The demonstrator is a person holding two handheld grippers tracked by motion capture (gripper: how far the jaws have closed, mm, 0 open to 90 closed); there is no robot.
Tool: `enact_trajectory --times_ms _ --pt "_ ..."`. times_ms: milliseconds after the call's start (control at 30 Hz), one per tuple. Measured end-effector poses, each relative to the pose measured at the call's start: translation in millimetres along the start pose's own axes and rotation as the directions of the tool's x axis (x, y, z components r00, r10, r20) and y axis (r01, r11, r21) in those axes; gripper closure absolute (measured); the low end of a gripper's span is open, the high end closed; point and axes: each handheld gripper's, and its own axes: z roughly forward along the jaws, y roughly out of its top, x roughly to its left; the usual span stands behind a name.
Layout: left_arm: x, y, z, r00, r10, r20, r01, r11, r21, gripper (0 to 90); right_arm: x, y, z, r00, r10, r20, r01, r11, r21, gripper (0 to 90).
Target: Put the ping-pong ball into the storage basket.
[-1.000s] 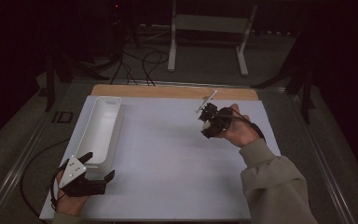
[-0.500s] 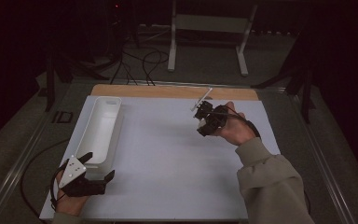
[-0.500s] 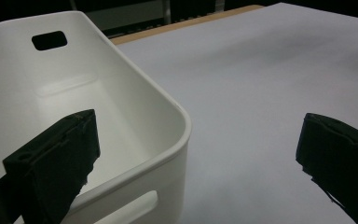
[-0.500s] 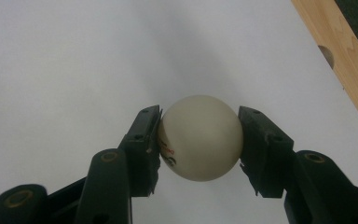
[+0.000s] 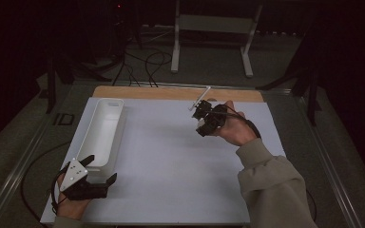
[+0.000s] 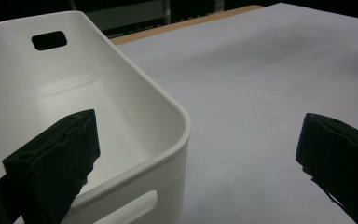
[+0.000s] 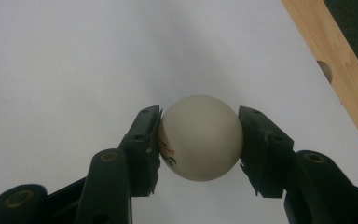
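A cream-white ball (image 7: 200, 137) with small red and black print is clamped between the two black jaws of my right gripper (image 7: 199, 140), held above the white table sheet. Seen from above, that gripper (image 5: 203, 119) hangs over the sheet's far right part, with the ball (image 5: 201, 124) just peeking out under it. My left gripper (image 5: 95, 170) rests at the near left corner, open; one jaw reaches over the near end of a long white bin (image 6: 135, 102), the other stands over bare sheet. The bin (image 5: 102, 130) lies lengthwise along the left edge and holds nothing.
The white sheet (image 5: 171, 161) covers the table, with a wooden strip (image 5: 171, 93) along its far edge. Beyond it stand a metal stand (image 5: 209, 38) and cables on the dark floor. A sleeved forearm (image 5: 271, 185) enters from the lower right.
My right gripper has drifted a little left and toward the near side with the ball. The left gripper has stayed put by the bin.
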Motion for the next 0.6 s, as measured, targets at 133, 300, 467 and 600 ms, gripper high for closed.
enact_trajectory --times_ms 133,300,467,600 --pt "0.0 0.0 0.0 1.0000 0.000 0.001 0.000 1.0000 0.000 0.2 1.0 3.8 0.1 1.0000 -0.006 -0.003 0.006 1.000 -0.005 50.5" --pt "0.1 0.0 -0.1 1.0000 0.000 0.001 0.000 1.0000 0.001 0.2 2.6 8.6 -0.1 0.9999 -0.005 -0.010 0.005 1.000 -0.010 50.5" --pt "0.2 0.0 -0.1 1.0000 0.001 0.002 -0.001 1.0000 0.001 0.2 4.2 12.4 0.0 0.9999 -0.007 -0.008 0.007 1.000 -0.012 50.5" --pt "0.2 0.0 -0.1 1.0000 0.000 0.002 0.000 1.0000 0.000 0.2 5.4 15.9 -0.3 0.9998 -0.015 -0.010 0.015 1.000 -0.019 50.5"
